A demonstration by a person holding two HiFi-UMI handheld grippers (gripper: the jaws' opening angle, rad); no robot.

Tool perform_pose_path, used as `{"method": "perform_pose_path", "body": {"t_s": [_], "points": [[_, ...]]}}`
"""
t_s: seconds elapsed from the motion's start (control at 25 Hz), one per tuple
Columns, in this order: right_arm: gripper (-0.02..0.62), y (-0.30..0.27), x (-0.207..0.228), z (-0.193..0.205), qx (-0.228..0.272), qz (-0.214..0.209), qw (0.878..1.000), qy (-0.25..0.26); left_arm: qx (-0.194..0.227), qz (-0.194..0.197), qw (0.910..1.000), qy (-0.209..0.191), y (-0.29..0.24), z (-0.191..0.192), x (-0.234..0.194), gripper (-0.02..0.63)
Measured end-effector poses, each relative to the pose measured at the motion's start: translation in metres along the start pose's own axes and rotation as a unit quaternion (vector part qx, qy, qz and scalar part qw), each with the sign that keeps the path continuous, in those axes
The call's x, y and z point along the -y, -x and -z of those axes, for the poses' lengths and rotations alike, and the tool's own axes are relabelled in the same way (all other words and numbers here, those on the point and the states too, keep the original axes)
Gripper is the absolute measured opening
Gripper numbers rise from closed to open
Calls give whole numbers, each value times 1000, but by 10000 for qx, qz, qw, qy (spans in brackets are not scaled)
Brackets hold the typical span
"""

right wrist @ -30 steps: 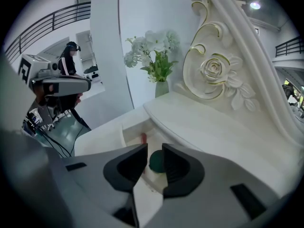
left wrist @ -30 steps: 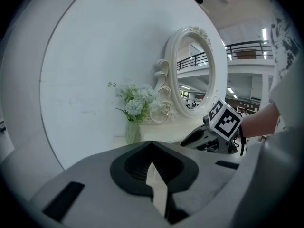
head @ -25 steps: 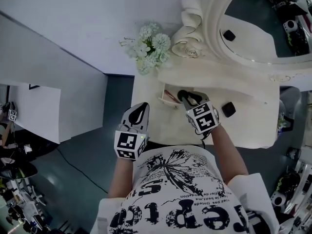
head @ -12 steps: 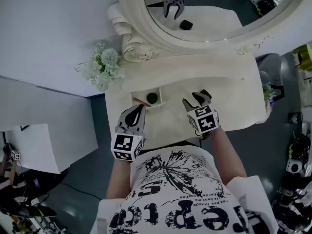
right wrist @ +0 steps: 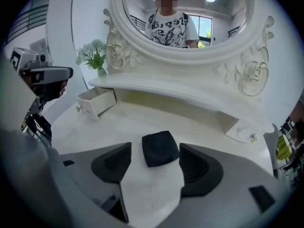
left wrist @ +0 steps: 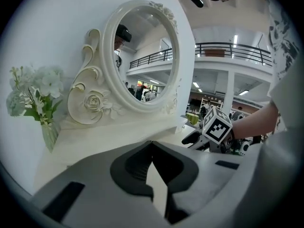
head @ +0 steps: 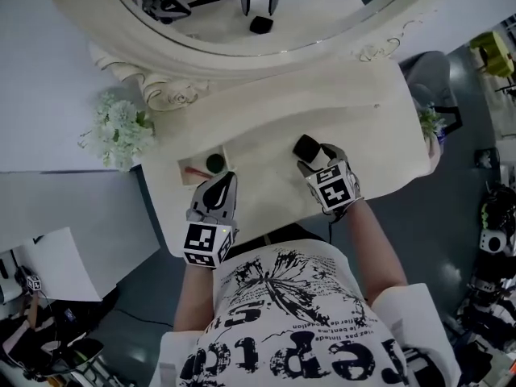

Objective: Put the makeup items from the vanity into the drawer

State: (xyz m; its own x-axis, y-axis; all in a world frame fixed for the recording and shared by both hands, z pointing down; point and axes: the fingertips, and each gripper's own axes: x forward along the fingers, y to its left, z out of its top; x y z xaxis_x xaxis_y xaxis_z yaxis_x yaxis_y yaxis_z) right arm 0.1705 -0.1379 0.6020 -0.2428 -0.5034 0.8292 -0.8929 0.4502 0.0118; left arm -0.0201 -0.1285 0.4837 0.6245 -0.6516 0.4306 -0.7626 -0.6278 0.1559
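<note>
A black square compact [head: 306, 147] lies on the white vanity top [head: 379, 135]. My right gripper [head: 310, 160] stands right behind it. In the right gripper view the compact [right wrist: 160, 147] sits between the jaws, which are opening, and the pads stand clear of it. The small open drawer [head: 193, 181] at the left holds a dark round item [head: 215, 163] and a reddish item [head: 193, 170]. My left gripper [head: 218, 196] hovers just in front of the drawer, shut and empty, its tips meeting [left wrist: 152, 144].
A large oval mirror [head: 242, 14] in an ornate white frame rises behind the vanity. White flowers [head: 121, 127] stand at the back left. The open drawer [right wrist: 95, 102] juts out over the top at the left. The vanity's front edge runs close to the person's body.
My right gripper left the dark round item in the drawer and moved right to the black compact, with its jaws now wider. The head view swung up and left.
</note>
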Motion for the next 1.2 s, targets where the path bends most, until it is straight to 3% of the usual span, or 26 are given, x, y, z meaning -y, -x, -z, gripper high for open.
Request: {"method": "perform_pose_path", "body": {"t_s": [0.48,0.84,1.2], "points": [[336,-33,8,24,-347,-382,9973,528,-110,28,9999,-22,-13,8,32,20],[305,-33,9,27,-181,-491,9980,345,-37,-129,9999,-46,-7,5,29,20],[304,-15,0,-3,326,-490,9979,265,150,-320,9993,-113,12,-11,11,20]]}}
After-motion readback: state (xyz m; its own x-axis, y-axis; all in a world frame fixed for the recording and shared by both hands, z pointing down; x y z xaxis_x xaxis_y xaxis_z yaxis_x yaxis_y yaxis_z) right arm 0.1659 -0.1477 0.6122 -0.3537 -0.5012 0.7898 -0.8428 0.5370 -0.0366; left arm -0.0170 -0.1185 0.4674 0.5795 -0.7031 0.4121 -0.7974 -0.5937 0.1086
